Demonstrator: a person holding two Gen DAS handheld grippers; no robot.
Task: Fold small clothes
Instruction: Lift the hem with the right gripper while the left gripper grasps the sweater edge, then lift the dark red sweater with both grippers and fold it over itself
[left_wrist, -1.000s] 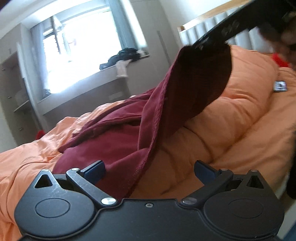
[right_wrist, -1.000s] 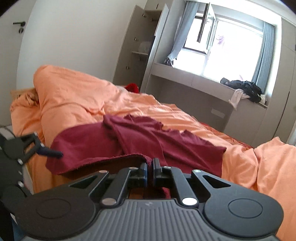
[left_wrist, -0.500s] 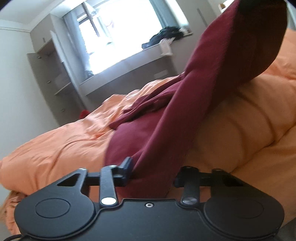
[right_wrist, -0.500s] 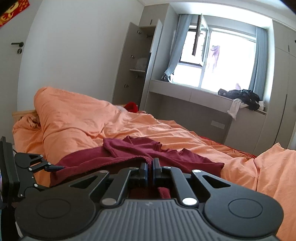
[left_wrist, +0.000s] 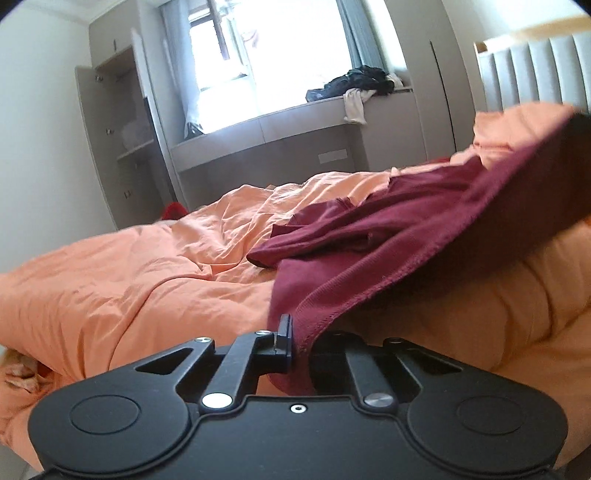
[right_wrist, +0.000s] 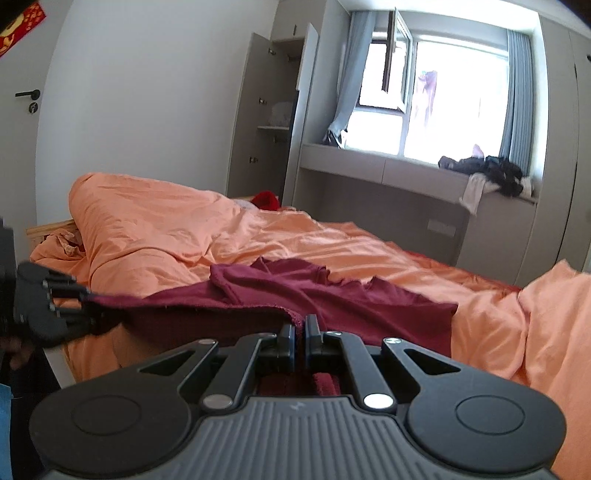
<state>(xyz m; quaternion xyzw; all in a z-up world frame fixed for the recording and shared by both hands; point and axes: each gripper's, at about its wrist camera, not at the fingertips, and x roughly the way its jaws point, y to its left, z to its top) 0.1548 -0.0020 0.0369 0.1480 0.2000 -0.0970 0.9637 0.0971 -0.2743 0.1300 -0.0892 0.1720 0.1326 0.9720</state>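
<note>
A dark red garment (left_wrist: 373, 236) lies on the orange duvet (left_wrist: 147, 273); its near hem is lifted and stretched. My left gripper (left_wrist: 301, 343) is shut on one corner of the hem. My right gripper (right_wrist: 303, 339) is shut on the other corner of the garment (right_wrist: 332, 295). In the right wrist view the left gripper (right_wrist: 74, 306) shows at the far left, holding the hem taut. The right gripper lies off the right edge of the left wrist view.
The orange duvet (right_wrist: 166, 229) is rumpled, with a raised hump at the left. A window ledge (right_wrist: 406, 170) carries a pile of dark clothes (right_wrist: 487, 173). An open wardrobe (right_wrist: 269, 122) stands behind. A padded headboard (left_wrist: 535, 70) is at the right.
My left gripper closed on the garment's hem corner and swung left and down. The right gripper lowered its corner, so the hem now stretches low between both grippers.
</note>
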